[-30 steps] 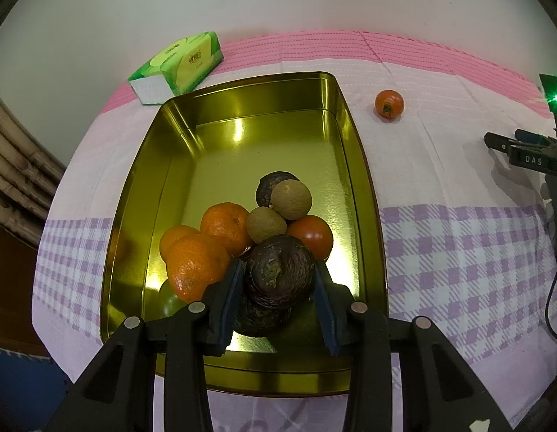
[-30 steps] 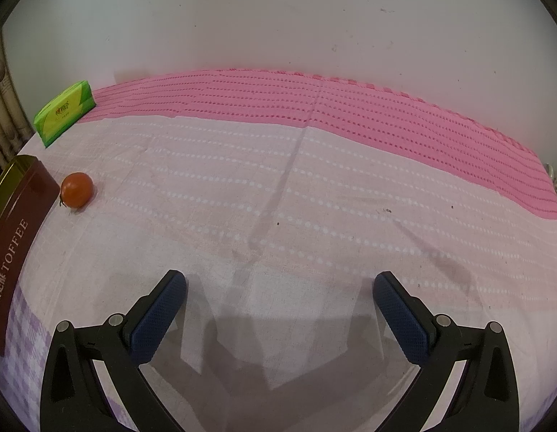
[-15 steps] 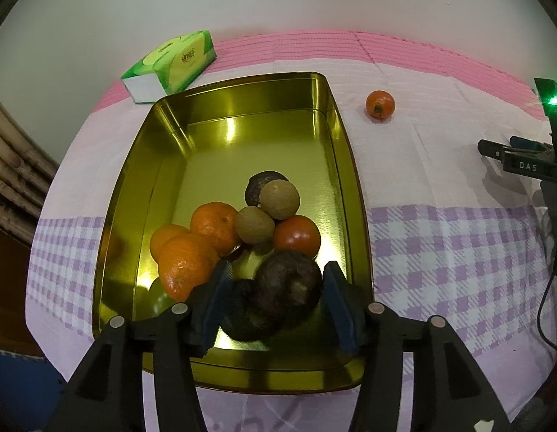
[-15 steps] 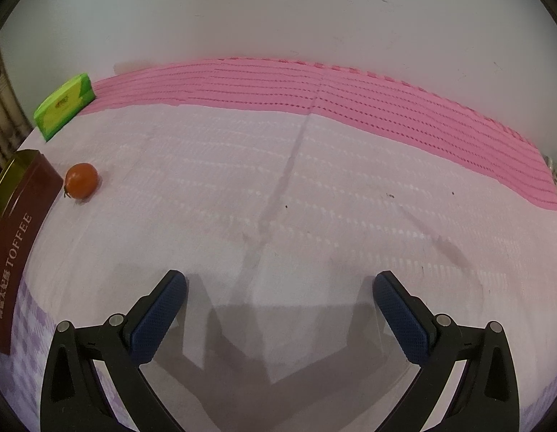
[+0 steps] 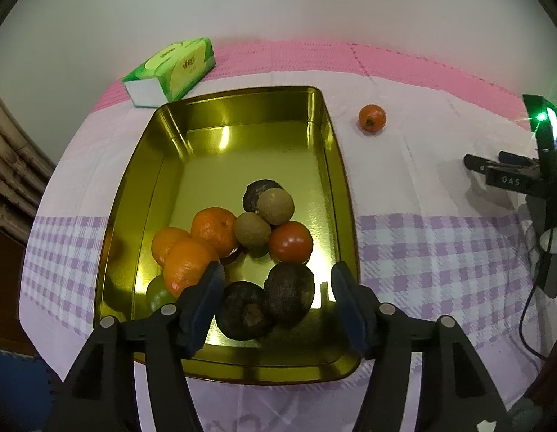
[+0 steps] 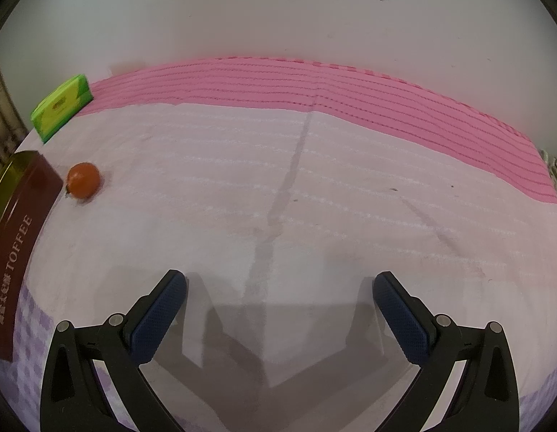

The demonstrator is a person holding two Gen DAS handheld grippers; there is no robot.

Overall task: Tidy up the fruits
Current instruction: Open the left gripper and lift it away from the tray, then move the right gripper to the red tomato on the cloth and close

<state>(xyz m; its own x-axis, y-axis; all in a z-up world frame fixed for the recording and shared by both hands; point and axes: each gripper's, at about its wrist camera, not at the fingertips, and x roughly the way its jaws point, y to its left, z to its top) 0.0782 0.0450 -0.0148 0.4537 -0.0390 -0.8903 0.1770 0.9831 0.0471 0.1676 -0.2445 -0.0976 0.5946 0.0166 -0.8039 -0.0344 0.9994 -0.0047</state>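
Observation:
A gold tin tray (image 5: 242,136) holds several fruits: oranges (image 5: 186,261), a red tomato (image 5: 290,242), brown round fruits (image 5: 275,206) and two dark wrinkled fruits (image 5: 289,295) near its front. My left gripper (image 5: 274,302) is open above the tray's front, its fingers either side of the dark fruits without gripping them. A lone small orange-red fruit (image 5: 372,118) lies on the cloth right of the tray; it also shows in the right wrist view (image 6: 83,180). My right gripper (image 6: 280,309) is open and empty over the cloth.
A green tissue box (image 5: 170,70) lies behind the tray, also in the right wrist view (image 6: 60,106). The tray's brown "TOFFEE" side (image 6: 19,244) is at the left of the right wrist view. The right gripper's body (image 5: 523,180) stands at the right edge of the left wrist view.
My left gripper has opened and let go of the dark fruit, which now rests in the tray beside another dark fruit. The gripper has drawn back slightly. The right gripper has tilted a little.

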